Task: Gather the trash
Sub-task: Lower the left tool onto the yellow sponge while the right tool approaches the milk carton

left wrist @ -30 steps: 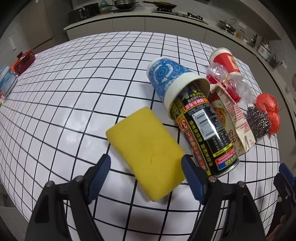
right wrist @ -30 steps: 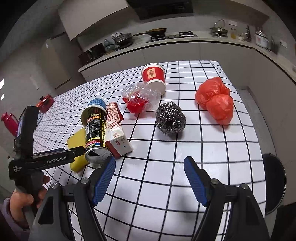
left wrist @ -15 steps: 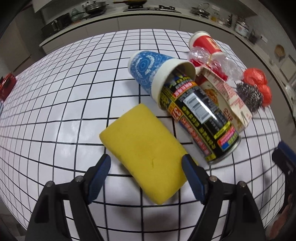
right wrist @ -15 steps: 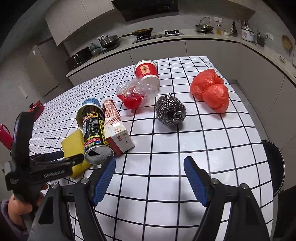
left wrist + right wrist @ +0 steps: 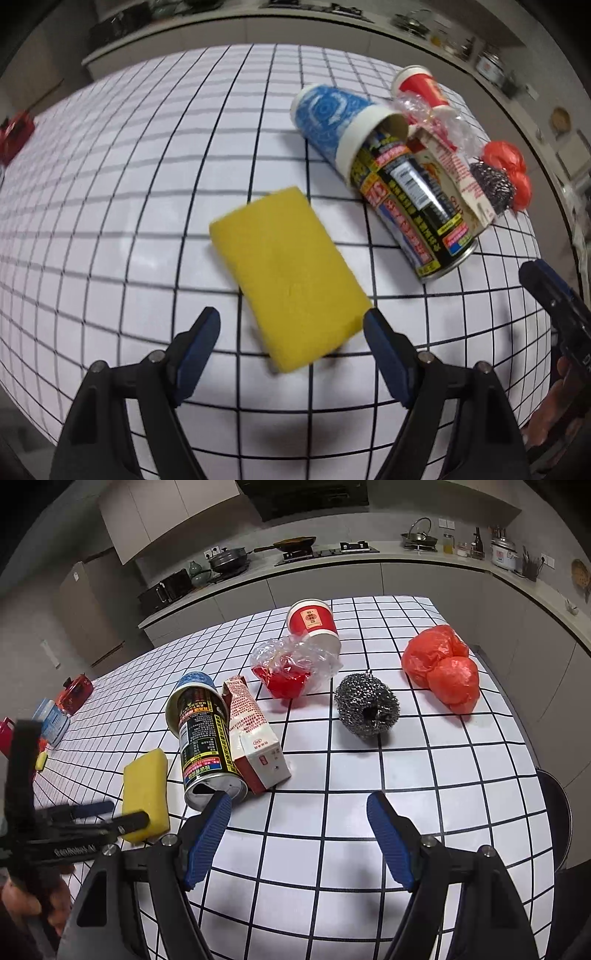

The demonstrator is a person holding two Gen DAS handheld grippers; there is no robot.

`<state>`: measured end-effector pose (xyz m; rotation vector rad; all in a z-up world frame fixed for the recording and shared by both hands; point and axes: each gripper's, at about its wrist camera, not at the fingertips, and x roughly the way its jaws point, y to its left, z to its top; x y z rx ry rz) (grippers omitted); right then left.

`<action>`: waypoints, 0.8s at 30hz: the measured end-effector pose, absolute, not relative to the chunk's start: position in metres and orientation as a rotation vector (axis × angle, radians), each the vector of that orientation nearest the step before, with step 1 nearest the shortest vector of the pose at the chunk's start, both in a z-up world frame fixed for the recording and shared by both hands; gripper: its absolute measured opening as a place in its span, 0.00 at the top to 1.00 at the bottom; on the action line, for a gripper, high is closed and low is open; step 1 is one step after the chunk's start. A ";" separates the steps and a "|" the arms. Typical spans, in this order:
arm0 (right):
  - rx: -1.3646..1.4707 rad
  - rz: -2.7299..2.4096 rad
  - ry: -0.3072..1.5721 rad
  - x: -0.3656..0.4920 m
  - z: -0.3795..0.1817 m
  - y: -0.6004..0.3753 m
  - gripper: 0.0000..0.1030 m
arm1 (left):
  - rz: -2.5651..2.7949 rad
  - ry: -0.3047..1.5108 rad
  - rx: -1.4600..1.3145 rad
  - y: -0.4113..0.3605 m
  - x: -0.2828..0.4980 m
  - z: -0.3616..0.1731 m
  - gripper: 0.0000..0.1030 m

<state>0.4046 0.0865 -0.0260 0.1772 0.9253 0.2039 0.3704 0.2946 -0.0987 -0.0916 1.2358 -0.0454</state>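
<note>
A yellow sponge (image 5: pixel 288 278) lies on the grid-patterned table just ahead of my open, empty left gripper (image 5: pixel 291 332). A black can (image 5: pixel 413 199) lies with its top inside a blue paper cup (image 5: pixel 332 118), beside a red-and-white carton (image 5: pixel 458 177). In the right wrist view my right gripper (image 5: pixel 297 812) is open and empty, just in front of the can (image 5: pixel 205 738) and carton (image 5: pixel 255 738). Farther back lie a steel wool ball (image 5: pixel 367 705), crumpled clear plastic over red (image 5: pixel 291 668), a red paper cup (image 5: pixel 314 622) and a red plastic bag (image 5: pixel 443 668). The left gripper (image 5: pixel 92 818) sits by the sponge (image 5: pixel 144 786).
The table (image 5: pixel 406 794) ends close on the right, with a dark round bin or stool (image 5: pixel 554 819) below that edge. Small red and blue items (image 5: pixel 62 701) sit at the table's far left. A kitchen counter (image 5: pixel 332 557) runs behind.
The left gripper has drawn back slightly from the sponge and swung its view. The right gripper has moved closer to the can and carton. Both stay open.
</note>
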 end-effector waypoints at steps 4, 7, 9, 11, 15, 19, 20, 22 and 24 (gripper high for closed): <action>0.177 0.217 0.929 0.408 -0.027 0.086 0.25 | -0.024 1.222 -0.093 0.289 0.369 -0.108 0.20; 0.174 0.228 0.931 0.410 -0.027 0.086 0.25 | -0.009 1.210 -0.042 0.290 0.372 -0.108 0.20; 0.169 0.232 0.929 0.411 -0.027 0.086 0.25 | -0.008 1.202 -0.005 0.295 0.377 -0.105 0.20; 0.169 0.234 0.930 0.412 -0.027 0.086 0.25 | -0.015 1.193 0.037 0.306 0.379 -0.102 0.20; 0.182 0.234 0.927 0.416 -0.027 0.083 0.25 | -0.020 1.175 0.070 0.322 0.386 -0.094 0.21; 0.183 0.233 0.925 0.421 -0.027 0.084 0.25 | -0.039 1.173 0.024 0.332 0.386 -0.082 0.21; 0.183 0.234 0.926 0.423 -0.027 0.085 0.25 | -0.050 1.192 -0.017 0.333 0.385 -0.084 0.21; 0.183 0.238 0.928 0.426 -0.028 0.087 0.25 | -0.038 1.218 -0.071 0.330 0.393 -0.089 0.21; 0.179 0.242 0.929 0.429 -0.028 0.091 0.25 | 0.010 1.235 -0.124 0.329 0.401 -0.100 0.21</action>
